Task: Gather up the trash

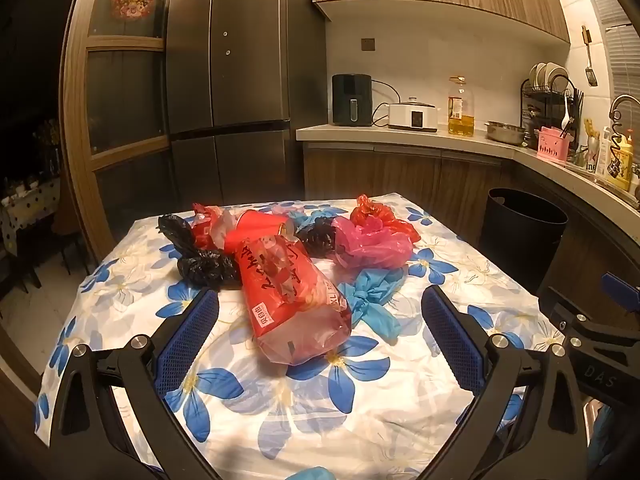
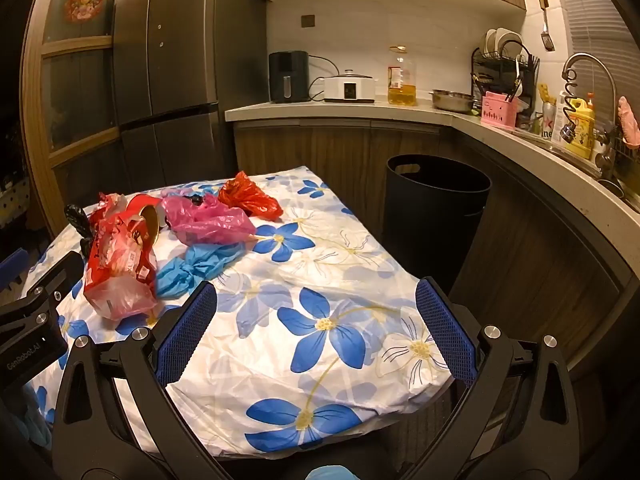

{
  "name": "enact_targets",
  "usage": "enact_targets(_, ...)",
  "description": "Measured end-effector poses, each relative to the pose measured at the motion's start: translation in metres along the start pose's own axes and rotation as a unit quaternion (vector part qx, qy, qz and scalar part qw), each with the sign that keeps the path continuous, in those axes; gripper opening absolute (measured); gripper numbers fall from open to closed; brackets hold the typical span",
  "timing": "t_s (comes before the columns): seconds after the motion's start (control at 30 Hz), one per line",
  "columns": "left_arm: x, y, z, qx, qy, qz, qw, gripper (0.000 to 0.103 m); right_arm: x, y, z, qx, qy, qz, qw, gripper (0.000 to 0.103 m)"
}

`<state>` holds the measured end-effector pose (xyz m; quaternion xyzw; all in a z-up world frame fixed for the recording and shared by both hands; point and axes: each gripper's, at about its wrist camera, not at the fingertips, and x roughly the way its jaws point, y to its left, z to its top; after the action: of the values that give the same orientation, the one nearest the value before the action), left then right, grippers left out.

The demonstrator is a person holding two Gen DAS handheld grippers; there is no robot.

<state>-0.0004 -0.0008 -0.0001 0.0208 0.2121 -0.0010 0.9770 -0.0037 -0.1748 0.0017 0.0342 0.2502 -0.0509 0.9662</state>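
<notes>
Several crumpled plastic bags lie clustered toward the far side of the table, which is covered with a blue-flowered cloth; a black bin stands on the floor just beyond the table's right edge, well apart from the pile. Nearest the left claw is a long red printed bag, partly clear at its near end; its long axis runs from the far left toward the near right, with the clear, looser end pointing at the camera. Beside it lie a knotted blue bag, a pink bag, a smaller red bag behind the pink one, and two black bags at the left. Both claws stand wide apart and hold nothing: the left claw frames the red printed bag without touching it, while the right claw hangs over bare cloth nearer the bin. Judged from their wrinkled, slack look, the bags should be very light, soft and slippery, collapsing under pressure rather than resisting it. A hold is likely best taken on a bunched fold or on a knot, such as the tied middle of the blue bag, where the film is thick enough to pinch. On the red printed bag, closing across its short axis near the middle seems safer than nipping the thin clear end.
</notes>
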Motion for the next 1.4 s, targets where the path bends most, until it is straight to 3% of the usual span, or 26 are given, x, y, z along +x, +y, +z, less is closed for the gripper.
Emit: enact_targets(1.4, -0.0026, -0.0002, 0.0008, -0.004, -0.002, -0.002, 1.0000, 0.098, 0.0003, 0.0012, -0.0022, -0.001, -0.001, -0.001, 1.000, 0.098)
